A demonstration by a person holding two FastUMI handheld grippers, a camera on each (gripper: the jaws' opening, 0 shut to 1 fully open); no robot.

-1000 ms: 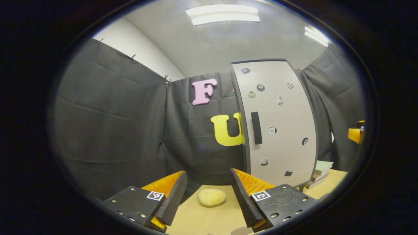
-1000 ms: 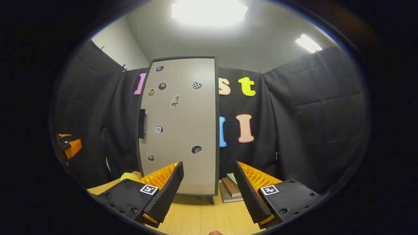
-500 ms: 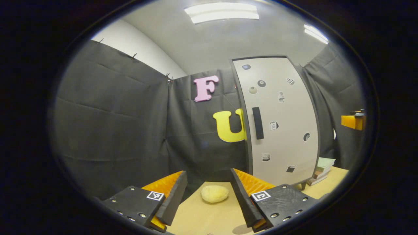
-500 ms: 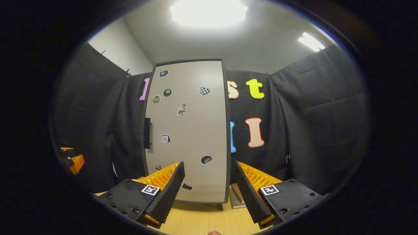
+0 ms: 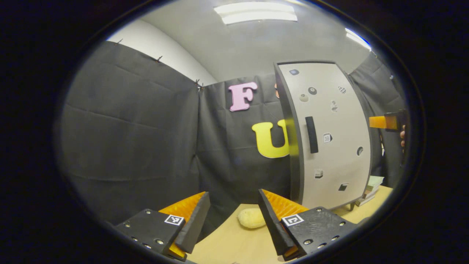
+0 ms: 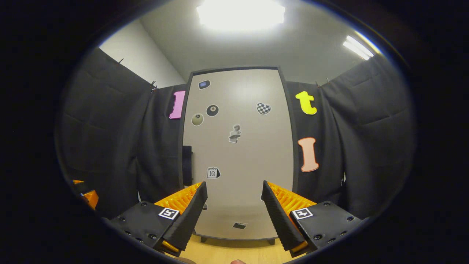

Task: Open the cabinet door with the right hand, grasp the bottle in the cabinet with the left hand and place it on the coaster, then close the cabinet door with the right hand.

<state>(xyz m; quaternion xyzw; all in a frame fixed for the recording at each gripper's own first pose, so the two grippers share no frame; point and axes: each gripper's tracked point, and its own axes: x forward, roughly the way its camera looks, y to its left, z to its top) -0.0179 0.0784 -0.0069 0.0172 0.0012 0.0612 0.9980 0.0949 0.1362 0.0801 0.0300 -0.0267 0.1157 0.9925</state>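
- Rectangular white ceiling light panels [image 6: 240,14] overhead light the booth evenly; in the right gripper view the panel glares to blown white.
- Fisheye bending bows the tall pale grey flat-fronted cabinet door [image 5: 331,135] near the right edge.
- Focus sharp; shadows soft.

1. The cabinet door [image 6: 238,154] is pale grey-beige with a dark grey edge, at the centre of the right gripper view.
2. Its handle [image 5: 311,134] is black, right of centre in the left gripper view.
3. Small stickers dot the door: a black-and-white checkered heart [image 6: 263,108], a black ball [image 6: 212,110] and an olive ball [image 6: 197,119].
4. The tabletop [image 5: 234,244] is light wood-coloured, at the lower centre.
5. A pale yellow lump [image 5: 251,218] lies on it.
6. The stacked books [image 5: 372,185] show pale green and white, at the lower right.
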